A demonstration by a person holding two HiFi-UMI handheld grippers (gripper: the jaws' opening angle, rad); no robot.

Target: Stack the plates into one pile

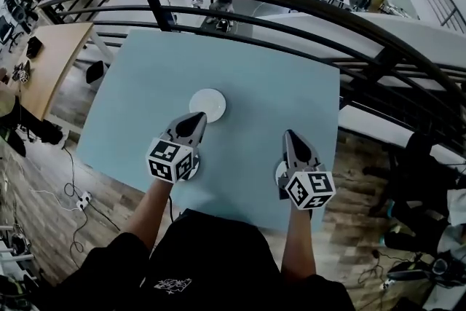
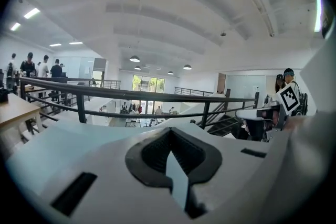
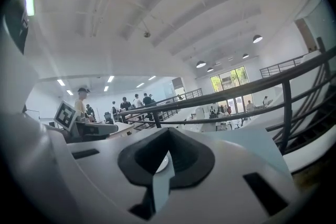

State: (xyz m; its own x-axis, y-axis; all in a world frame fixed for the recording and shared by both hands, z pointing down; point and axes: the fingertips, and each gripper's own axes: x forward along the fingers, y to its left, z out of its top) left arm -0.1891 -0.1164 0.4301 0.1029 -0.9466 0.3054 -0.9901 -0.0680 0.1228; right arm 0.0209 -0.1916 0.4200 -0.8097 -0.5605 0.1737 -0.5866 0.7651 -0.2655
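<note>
My left hand-held gripper (image 1: 195, 120) reaches forward over the pale blue surface (image 1: 124, 127); in the left gripper view (image 2: 169, 131) its two dark pads meet at the tip with nothing between them, only a thin sliver of blue surface showing lower down in the gap; it grips nothing. My right hand-held gripper (image 1: 290, 136) lies roughly parallel to it and well apart from it, nearer the surface's right edge; the right gripper view (image 3: 168, 132) shows its jaws pressed together in the same way, and it too holds nothing.

One white plate (image 1: 207, 104) sits flat near the middle of the surface; from the head view the left gripper's tip falls right at the plate's near rim, though I cannot tell whether it touches or hangs above it. A small white arc of that plate (image 3: 162, 163) also shows through the low gap of the right gripper's jaws. The right gripper is well clear of the plate, off to its right and closer to me.

A black curved railing (image 1: 291, 4) runs past the far edge of the surface; a lower floor with desks and people lies beyond it.
</note>
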